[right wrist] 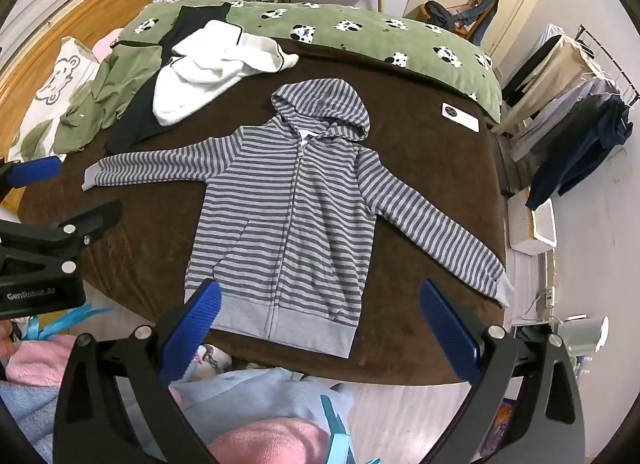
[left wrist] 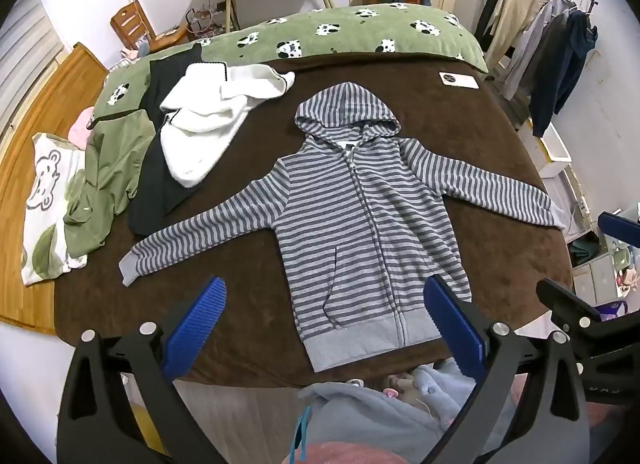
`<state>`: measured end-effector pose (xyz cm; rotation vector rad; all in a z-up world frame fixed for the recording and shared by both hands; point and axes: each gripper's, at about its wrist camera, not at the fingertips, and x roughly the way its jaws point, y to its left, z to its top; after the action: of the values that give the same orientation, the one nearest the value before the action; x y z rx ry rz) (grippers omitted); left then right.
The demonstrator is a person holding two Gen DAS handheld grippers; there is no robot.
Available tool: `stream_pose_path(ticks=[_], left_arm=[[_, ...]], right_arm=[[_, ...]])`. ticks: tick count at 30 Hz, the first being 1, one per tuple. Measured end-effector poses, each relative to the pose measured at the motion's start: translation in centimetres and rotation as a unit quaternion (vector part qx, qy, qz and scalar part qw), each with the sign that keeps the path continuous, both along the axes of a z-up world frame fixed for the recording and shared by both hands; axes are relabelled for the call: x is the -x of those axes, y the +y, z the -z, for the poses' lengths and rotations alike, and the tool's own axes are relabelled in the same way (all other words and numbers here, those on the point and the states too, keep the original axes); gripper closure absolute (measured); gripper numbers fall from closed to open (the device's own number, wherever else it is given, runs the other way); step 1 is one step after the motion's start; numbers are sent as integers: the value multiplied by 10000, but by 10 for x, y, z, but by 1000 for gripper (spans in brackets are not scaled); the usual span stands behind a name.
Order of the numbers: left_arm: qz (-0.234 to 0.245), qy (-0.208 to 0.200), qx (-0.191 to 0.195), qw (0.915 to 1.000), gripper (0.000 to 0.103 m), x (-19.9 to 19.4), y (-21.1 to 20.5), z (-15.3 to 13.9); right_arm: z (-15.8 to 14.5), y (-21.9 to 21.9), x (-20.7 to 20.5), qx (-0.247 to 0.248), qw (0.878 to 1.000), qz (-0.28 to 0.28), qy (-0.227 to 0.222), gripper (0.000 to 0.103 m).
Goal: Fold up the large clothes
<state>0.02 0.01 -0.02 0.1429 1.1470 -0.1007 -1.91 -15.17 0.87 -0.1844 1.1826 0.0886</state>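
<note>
One striped hoodie (left wrist: 352,215) lies flat on the brown bed cover (left wrist: 248,304), beside three other garments — white (left wrist: 200,119), black (left wrist: 160,191), green (left wrist: 108,179). The hoodie is grey-striped, zipped, hood up, both sleeves spread wide. Two claws — left claw (left wrist: 324,320) and right claw (right wrist: 320,316) — hover wide open, holding nothing.

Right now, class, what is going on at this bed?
A person holds a gripper in each hand above the near edge of the brown blanket. The striped hoodie lies flat, zipped, sleeves spread, not yet folded. The left gripper and right gripper are both open and empty. Other clothes lie piled beside it.
</note>
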Motion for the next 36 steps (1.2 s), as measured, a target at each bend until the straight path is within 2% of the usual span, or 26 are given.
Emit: stream_pose_path(ticks=[36], left_arm=[[-12, -24, 73, 10000, 6, 2, -2, 1]], right_arm=[[-4, -4, -3, 3, 10000, 30, -3, 6]])
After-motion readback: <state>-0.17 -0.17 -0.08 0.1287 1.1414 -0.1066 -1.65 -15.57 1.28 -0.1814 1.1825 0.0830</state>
